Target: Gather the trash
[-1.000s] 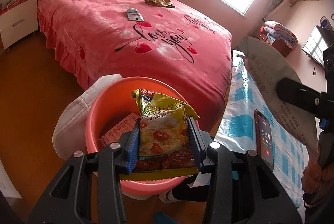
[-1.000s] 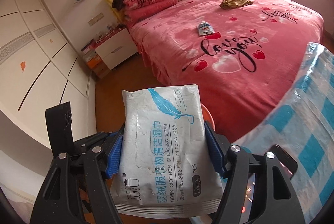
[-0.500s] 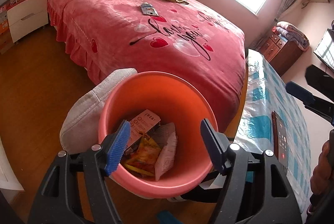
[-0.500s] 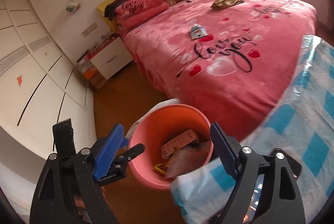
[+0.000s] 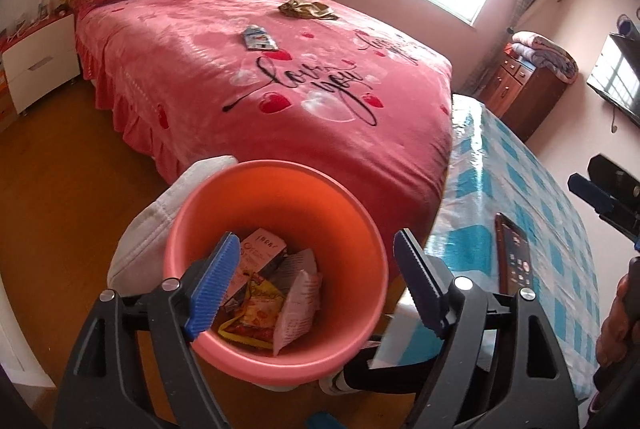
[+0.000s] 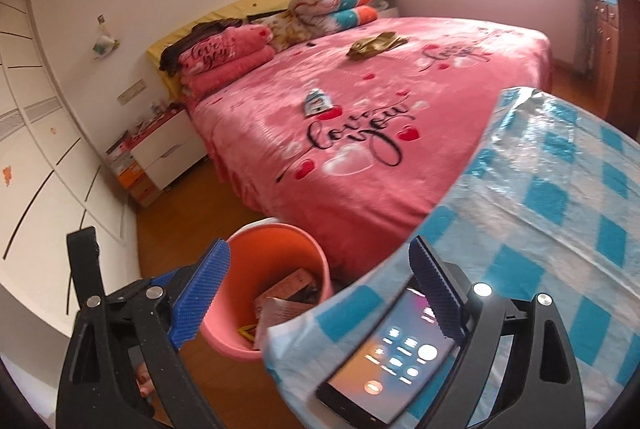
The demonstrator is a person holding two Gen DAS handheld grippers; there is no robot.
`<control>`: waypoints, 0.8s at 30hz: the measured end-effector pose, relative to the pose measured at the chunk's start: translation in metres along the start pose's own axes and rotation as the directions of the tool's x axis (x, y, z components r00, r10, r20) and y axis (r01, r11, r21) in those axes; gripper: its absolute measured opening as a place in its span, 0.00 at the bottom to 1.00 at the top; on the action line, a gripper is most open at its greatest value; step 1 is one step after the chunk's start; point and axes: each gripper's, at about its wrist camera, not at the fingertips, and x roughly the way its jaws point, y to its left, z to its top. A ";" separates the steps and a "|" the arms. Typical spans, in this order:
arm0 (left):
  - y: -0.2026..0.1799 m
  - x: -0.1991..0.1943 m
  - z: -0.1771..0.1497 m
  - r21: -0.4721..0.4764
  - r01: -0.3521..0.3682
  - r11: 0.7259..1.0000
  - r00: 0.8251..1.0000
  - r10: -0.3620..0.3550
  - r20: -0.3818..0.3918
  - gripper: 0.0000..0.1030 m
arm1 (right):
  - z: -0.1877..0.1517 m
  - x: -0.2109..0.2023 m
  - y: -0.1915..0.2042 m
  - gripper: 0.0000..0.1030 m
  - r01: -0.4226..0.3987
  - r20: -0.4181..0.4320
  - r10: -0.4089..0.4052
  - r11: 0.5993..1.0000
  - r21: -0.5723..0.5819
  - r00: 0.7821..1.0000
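Observation:
An orange bin [image 5: 360, 229] stands on the floor by the bed and holds a yellow snack bag [image 5: 256, 313], a white wipes pack [image 5: 298, 303] and a pink carton [image 5: 260, 253]. My left gripper [image 5: 316, 285] is open and empty just above the bin. My right gripper [image 6: 320, 293] is open and empty, over the table edge, with the bin [image 6: 276, 241] below it. A small blue-white wrapper [image 5: 259, 37] and a crumpled gold wrapper [image 5: 308, 9] lie on the pink bed; both show in the right wrist view, the blue-white [image 6: 318, 103] and the gold [image 6: 374, 45].
A phone [image 6: 396, 349] with a lit screen lies on the blue checked table [image 6: 560, 197], also in the left wrist view [image 5: 514, 257]. A white cloth [image 5: 148, 229] sits beside the bin. A white nightstand [image 5: 36, 65] and a wooden dresser [image 5: 520, 97] flank the bed.
Both grippers opened and dropped their loads into the bin: the left let go of the snack bag, the right the wipes pack. Both then drew back slightly.

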 end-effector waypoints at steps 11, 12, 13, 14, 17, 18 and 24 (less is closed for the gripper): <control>-0.057 -0.012 0.003 0.111 0.045 0.993 0.998 -0.050 0.040 0.89 | -0.027 -0.032 -0.036 0.90 0.119 0.064 -0.121 0.992 0.040 0.991; -0.063 -0.013 0.003 0.122 0.045 0.991 0.998 -0.051 0.045 0.89 | -0.029 -0.036 -0.040 0.90 0.126 0.071 -0.129 0.991 0.049 0.989; -0.069 -0.015 0.002 0.134 0.046 0.990 0.997 -0.053 0.049 0.90 | -0.031 -0.039 -0.044 0.90 0.130 0.076 -0.134 0.990 0.055 0.988; -0.075 -0.016 0.002 0.145 0.046 0.988 0.997 -0.054 0.050 0.90 | -0.033 -0.042 -0.047 0.90 0.136 0.081 -0.141 0.989 0.059 0.987; -0.090 -0.018 0.002 0.172 0.048 0.984 0.997 -0.057 0.048 0.91 | -0.039 -0.054 -0.055 0.91 0.167 0.096 -0.173 0.984 0.068 0.980; -0.097 -0.019 0.002 0.186 0.049 0.981 0.997 -0.059 0.049 0.93 | -0.041 -0.058 -0.057 0.91 0.176 0.103 -0.183 0.982 0.071 0.978; -0.128 -0.028 -0.001 0.245 0.059 0.968 0.995 -0.077 0.062 0.95 | -0.050 -0.077 -0.074 0.91 0.223 0.138 -0.235 0.970 0.096 0.962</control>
